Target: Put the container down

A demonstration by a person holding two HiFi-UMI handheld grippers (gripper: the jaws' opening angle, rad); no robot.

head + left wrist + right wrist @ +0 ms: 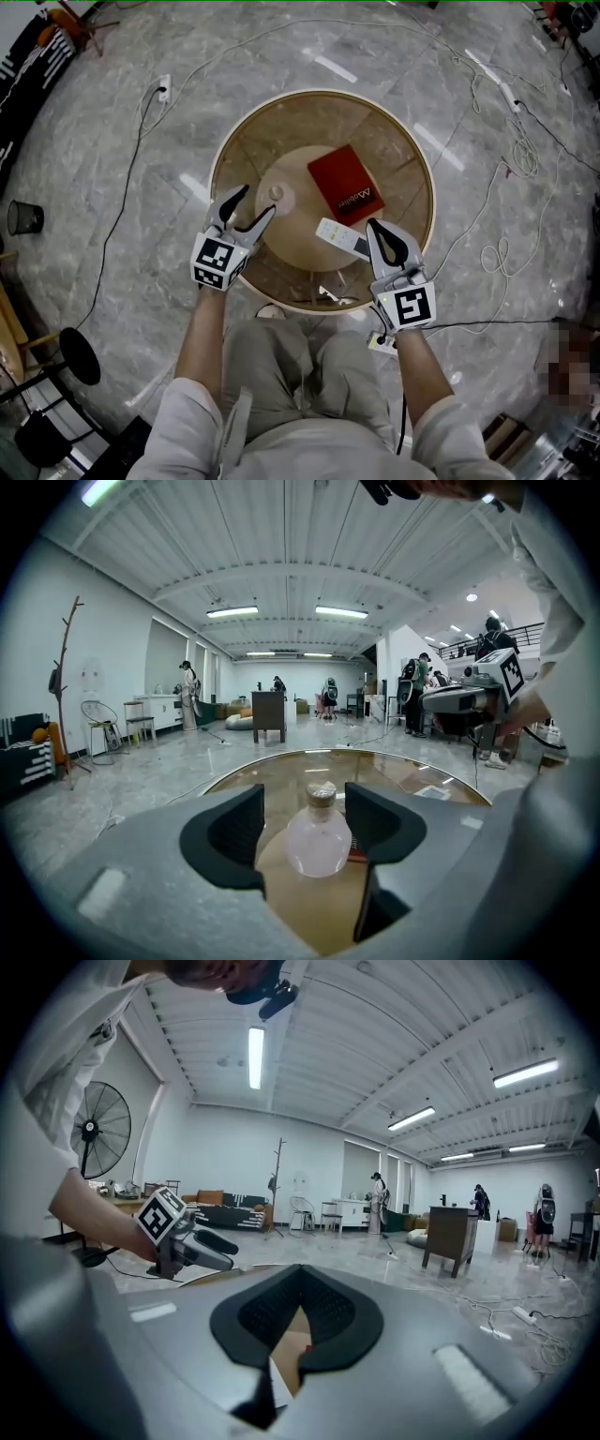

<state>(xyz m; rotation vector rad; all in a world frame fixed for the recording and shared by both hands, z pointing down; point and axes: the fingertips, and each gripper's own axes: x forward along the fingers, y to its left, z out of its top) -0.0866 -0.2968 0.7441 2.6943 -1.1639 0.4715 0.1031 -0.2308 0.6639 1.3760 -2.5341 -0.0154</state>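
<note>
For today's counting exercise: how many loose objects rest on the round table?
3. A corked glass flask stands at the left, between the left tongs; a red book lies centrally; a white remote lies beside the book, by the right tongs. Smaller items may be hidden.

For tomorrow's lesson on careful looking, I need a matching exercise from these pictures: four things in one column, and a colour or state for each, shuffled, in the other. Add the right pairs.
Things
1. book
2. flask
3. left tool
4. right tool

Colour or state
A. jaws together
B. red, lying flat
C. jaws wide apart
D. round, corked, standing upright

Pairs: 1-B, 2-D, 3-C, 4-A
</note>
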